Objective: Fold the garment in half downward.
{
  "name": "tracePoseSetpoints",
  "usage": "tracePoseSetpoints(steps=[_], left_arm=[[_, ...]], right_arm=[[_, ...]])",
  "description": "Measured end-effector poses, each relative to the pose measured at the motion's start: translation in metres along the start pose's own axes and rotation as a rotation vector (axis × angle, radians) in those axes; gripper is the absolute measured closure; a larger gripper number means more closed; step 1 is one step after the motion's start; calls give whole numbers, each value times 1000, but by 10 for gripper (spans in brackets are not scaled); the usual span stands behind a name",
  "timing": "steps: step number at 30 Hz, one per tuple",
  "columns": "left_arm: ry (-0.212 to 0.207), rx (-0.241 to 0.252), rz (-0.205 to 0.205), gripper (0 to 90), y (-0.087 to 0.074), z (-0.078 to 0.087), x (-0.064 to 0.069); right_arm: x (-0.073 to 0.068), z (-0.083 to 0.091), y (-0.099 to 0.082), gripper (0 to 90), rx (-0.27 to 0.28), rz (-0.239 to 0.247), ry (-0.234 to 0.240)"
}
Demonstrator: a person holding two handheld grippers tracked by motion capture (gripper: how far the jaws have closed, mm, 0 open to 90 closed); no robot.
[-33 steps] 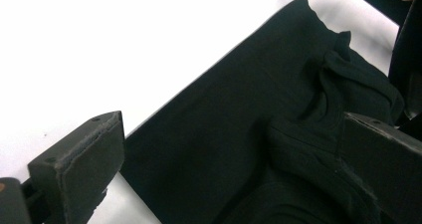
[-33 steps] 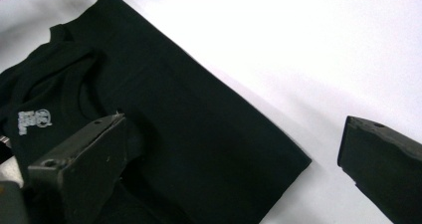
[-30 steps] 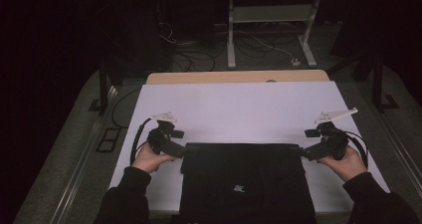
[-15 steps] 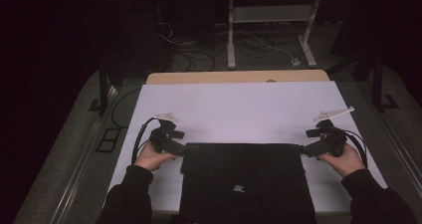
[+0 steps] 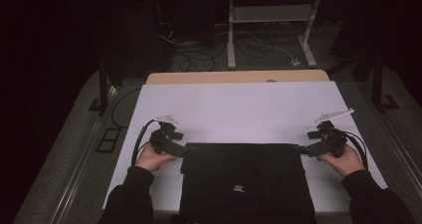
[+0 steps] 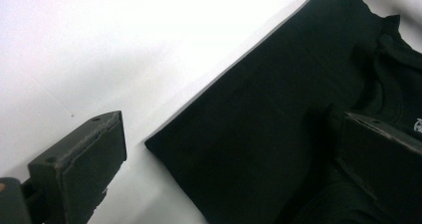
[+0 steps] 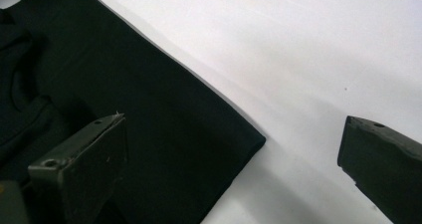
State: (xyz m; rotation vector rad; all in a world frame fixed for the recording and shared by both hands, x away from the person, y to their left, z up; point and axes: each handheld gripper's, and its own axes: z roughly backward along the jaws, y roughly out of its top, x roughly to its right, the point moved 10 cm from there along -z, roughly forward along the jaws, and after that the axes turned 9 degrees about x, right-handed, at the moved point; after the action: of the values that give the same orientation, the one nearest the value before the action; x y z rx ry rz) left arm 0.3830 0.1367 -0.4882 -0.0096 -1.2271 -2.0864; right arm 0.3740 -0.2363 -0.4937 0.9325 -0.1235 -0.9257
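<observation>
your left gripper (image 5: pixel 185 149) sits at the lower left of the high view, its fingers (image 6: pixel 79 164) spread wide, one over the white bench (image 5: pixel 239 109) and one over the black garment (image 5: pixel 244 179). your right gripper (image 5: pixel 299 149) mirrors it at the lower right, fingers (image 7: pixel 82 159) spread the same way astride the garment's far right corner. the garment lies flat at the lower centre of the frame, folded, its near edge hanging past the bench's front. beyond the bench, upper centre, a metal stand (image 5: pixel 268 30) and cables (image 5: pixel 199 50) rest on the floor.
</observation>
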Motion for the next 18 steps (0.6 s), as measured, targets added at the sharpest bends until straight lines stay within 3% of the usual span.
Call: tracePoseSetpoints(steps=[13,18], left_arm=[[9,-23,12,0,-8,-5,-4],[13,-55,-23,44,-11,-8,-4]], right_arm=[[-1,-5,-4,15,-22,20,2],[-2,-7,-5,60,-29,30,3]])
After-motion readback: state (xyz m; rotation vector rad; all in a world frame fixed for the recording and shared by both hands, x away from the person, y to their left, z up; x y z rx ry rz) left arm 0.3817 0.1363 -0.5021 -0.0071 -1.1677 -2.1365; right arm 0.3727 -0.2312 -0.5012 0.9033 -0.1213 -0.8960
